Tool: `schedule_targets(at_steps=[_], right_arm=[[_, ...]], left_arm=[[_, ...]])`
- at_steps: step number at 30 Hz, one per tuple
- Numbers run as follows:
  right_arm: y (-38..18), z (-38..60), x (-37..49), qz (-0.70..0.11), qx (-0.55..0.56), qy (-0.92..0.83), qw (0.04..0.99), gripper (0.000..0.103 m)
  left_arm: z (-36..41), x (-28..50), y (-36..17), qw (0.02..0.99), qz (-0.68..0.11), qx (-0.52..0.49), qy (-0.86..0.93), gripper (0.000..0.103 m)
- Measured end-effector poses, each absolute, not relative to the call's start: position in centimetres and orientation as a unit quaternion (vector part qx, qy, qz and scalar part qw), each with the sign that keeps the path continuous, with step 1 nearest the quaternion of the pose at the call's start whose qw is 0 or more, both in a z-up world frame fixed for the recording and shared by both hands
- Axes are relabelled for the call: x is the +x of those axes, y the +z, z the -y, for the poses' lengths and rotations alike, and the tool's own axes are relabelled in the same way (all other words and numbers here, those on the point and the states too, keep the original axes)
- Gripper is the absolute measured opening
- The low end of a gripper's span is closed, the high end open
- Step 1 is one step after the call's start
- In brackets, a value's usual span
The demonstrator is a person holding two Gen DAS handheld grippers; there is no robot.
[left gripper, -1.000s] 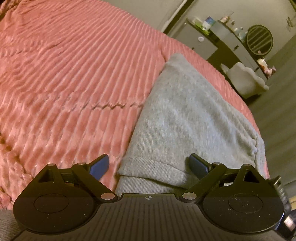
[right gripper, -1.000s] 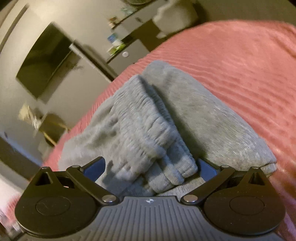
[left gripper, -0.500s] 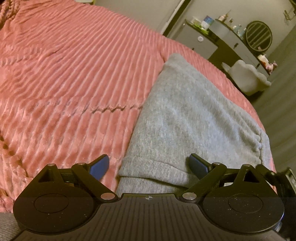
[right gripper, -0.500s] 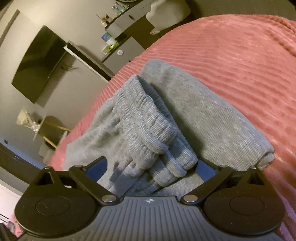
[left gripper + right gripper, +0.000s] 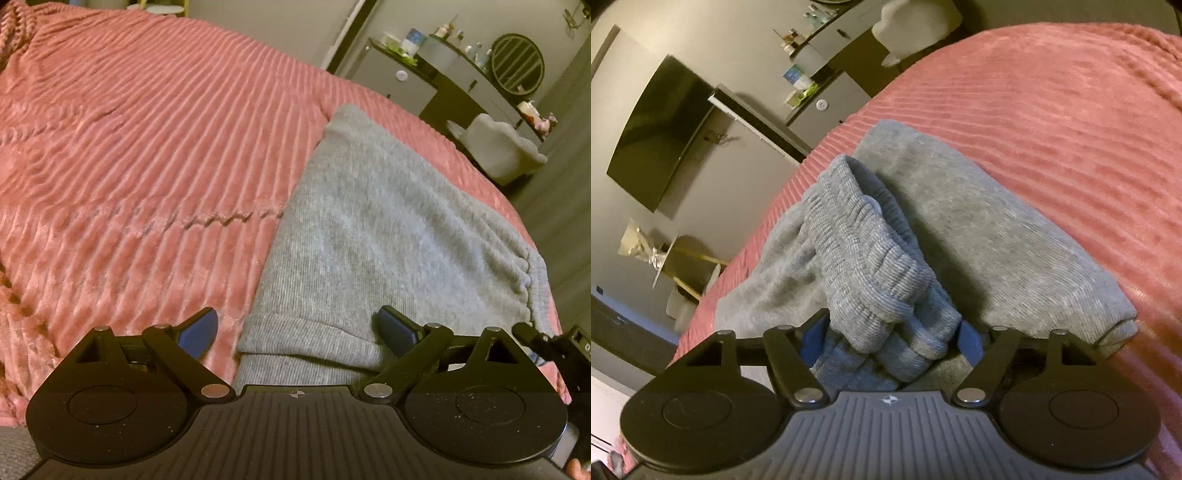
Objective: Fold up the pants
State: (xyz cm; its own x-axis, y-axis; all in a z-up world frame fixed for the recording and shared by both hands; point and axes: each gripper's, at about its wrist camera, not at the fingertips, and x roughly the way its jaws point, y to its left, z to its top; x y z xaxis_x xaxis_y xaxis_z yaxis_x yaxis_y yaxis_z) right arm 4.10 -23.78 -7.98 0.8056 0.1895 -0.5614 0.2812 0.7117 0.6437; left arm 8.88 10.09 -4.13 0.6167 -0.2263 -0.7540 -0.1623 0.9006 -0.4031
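Grey knit pants (image 5: 373,236) lie folded on a pink ribbed bedspread (image 5: 140,155). My left gripper (image 5: 297,328) is open, its blue pads either side of the near folded edge. In the right wrist view the pants (image 5: 982,229) show a ribbed waistband (image 5: 864,254) bunched on top. My right gripper (image 5: 890,338) has narrowed around the bunched waistband, with the blue pads against the cloth on both sides.
The bedspread (image 5: 1071,122) spreads wide to the left of the pants. Beyond the bed's far edge stand a dark dresser with bottles (image 5: 443,62), a round mirror (image 5: 517,62), a pale chair (image 5: 502,147) and a wall TV (image 5: 657,133).
My right gripper's jaws have closed in from wide open onto the bunched waistband. The left gripper has stayed open and shifted only slightly over the pants' edge.
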Motion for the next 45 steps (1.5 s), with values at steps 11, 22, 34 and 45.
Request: schedule_targets(at_steps=[11, 22, 34, 45], right_arm=[[-6.0, 24.0, 3.0, -0.280, 0.373, 0.009, 0.885, 0.053], [-8.1, 24.4, 5.0, -0.318, 0.397, 0.006, 0.861, 0.066], [-0.7, 21.7, 1.9, -0.232, 0.260, 0.035, 0.937, 0.040], [-1.3, 26.3, 0.7, -0.275, 0.178, -0.091, 0.940, 0.084]], left_arm=[[-9.7, 8.8, -4.1, 0.874, -0.435, -0.215, -0.013, 0.098], [-9.4, 8.8, -4.0, 0.875, -0.436, -0.211, -0.006, 0.099], [-10.9, 7.9, -3.8, 0.878, -0.400, -0.262, -0.003, 0.099], [-10.1, 8.7, -3.8, 0.876, -0.418, -0.239, -0.003, 0.099]])
